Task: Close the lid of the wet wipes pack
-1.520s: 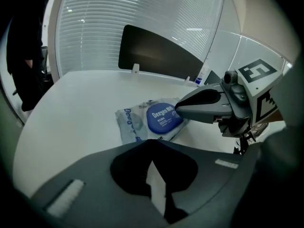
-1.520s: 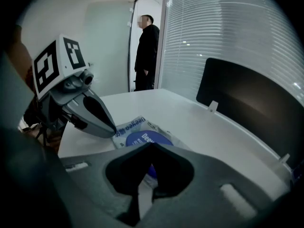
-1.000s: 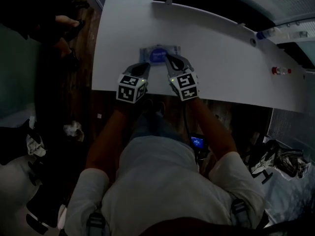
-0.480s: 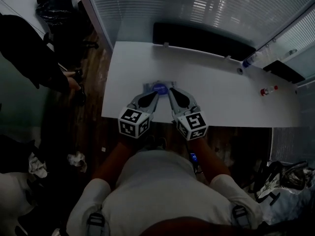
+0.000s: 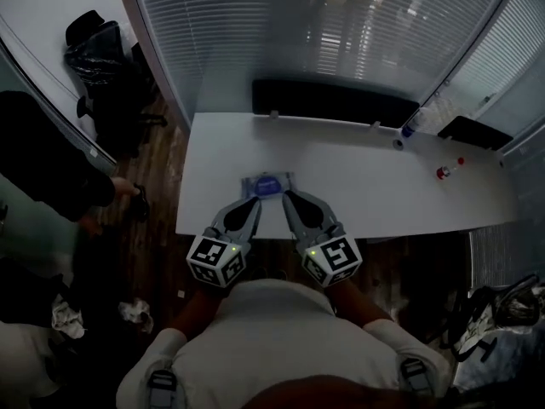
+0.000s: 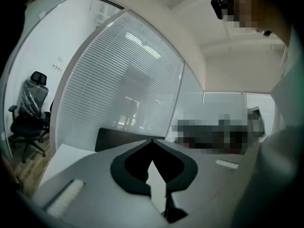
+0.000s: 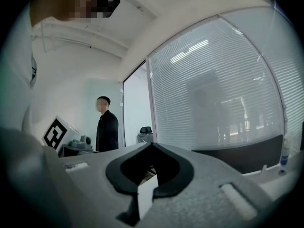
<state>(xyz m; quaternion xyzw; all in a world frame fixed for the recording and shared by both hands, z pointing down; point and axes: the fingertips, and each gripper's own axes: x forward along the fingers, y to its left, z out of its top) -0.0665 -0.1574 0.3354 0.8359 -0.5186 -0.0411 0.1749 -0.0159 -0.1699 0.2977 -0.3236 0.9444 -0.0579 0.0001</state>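
The wet wipes pack [image 5: 267, 185], grey-blue with a blue oval lid, lies flat near the front edge of the white table [image 5: 358, 186]. I cannot tell how its lid stands. In the head view my left gripper [image 5: 253, 204] and right gripper [image 5: 289, 197] point at the pack from the near side, their tips just short of it. Each gripper's jaws meet at the tip with nothing between them. Both gripper views look up into the room over the left gripper [image 6: 152, 141] and the right gripper [image 7: 152, 144]; neither shows the pack.
A bottle [image 5: 407, 130], a small cup-like thing [image 5: 397, 143] and a red-capped bottle [image 5: 446, 170] stand at the table's far right. A dark bench [image 5: 328, 100] runs behind the table. A person [image 5: 51, 177] stands at the left, near an office chair [image 5: 98, 49].
Both grippers have drawn back from the pack toward my body, where their tips earlier lay at its near edge. The head camera has lifted and now takes in more of the room.
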